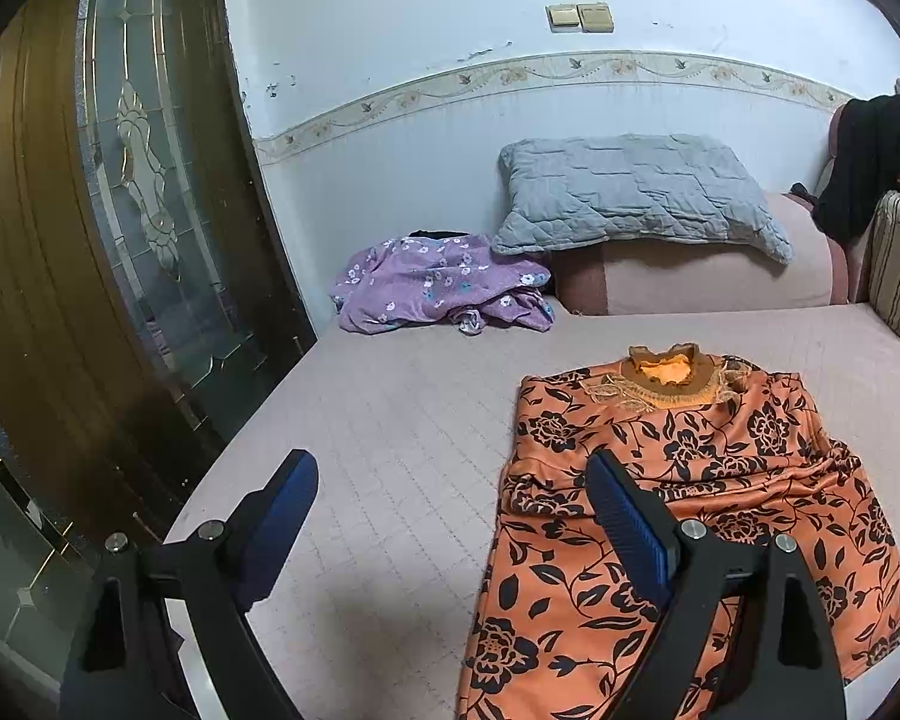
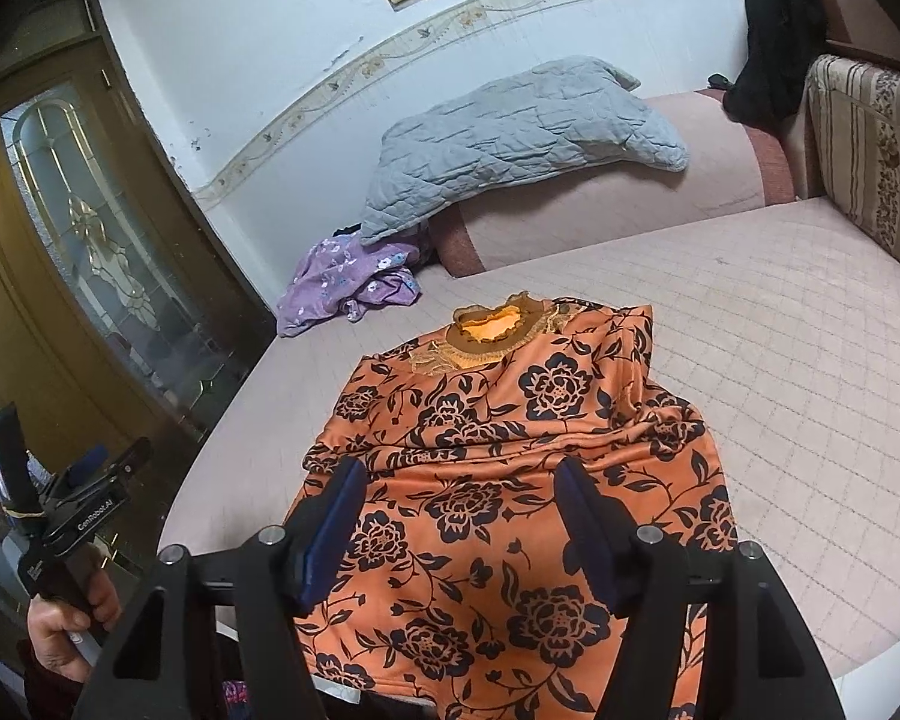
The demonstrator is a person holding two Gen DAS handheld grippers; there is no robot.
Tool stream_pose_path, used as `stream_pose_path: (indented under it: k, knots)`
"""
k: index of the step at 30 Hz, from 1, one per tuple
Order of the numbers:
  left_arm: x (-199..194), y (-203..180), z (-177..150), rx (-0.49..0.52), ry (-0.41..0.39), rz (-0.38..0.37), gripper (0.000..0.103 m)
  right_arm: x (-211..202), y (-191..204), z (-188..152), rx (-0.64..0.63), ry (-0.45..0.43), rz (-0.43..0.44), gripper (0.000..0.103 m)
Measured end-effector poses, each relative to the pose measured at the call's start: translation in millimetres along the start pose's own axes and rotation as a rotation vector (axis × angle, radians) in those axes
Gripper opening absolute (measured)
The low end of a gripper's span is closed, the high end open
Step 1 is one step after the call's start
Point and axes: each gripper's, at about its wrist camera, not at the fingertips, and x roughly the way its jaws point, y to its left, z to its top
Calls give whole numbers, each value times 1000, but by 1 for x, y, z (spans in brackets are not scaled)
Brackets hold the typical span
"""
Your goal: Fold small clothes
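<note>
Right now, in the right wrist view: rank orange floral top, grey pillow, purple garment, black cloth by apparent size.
1. orange floral top, nearest the camera, which inflates it
2. grey pillow
3. purple garment and black cloth: look alike, not ranked

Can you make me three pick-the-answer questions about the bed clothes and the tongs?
1. Where is the purple flowered cloth?
A. by the door-side wall, beside the grey pillow
B. on the orange top
C. in the tongs

2. What colour are the flowers on the orange top?
A. white
B. black
C. green

3. How are the right tongs?
A. shut on the top
B. shut on nothing
C. open

Answers: 1 A, it lies bunched near that wall. 2 B, dark blooms cover the orange. 3 C, the pads stand apart, holding nothing.
</note>
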Motion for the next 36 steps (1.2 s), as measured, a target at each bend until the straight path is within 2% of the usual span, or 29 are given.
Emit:
stream_pose_path:
  k: [17, 21, 24, 28, 31, 36]
  knots:
    - [6, -4, -8, 15, 42, -3, 91, -1, -7, -3, 12, 9, -1, 70]
    - [30, -1, -31, 23, 163, -38, 94, 3, -23, -14, 12, 52, -49, 72]
    - [55, 6, -63, 5, 306, -43, 94, 8, -49, -31, 30, 107, -108, 72]
    - [84, 20, -111, -40, 501, -29, 94, 11, -96, -63, 118, 185, -186, 72]
    - [89, 26, -137, -69, 564, -35, 94, 14, -130, -88, 190, 247, -232, 72]
    - [91, 27, -155, -119, 590, -87, 93, 19, -166, -119, 233, 307, -303, 72]
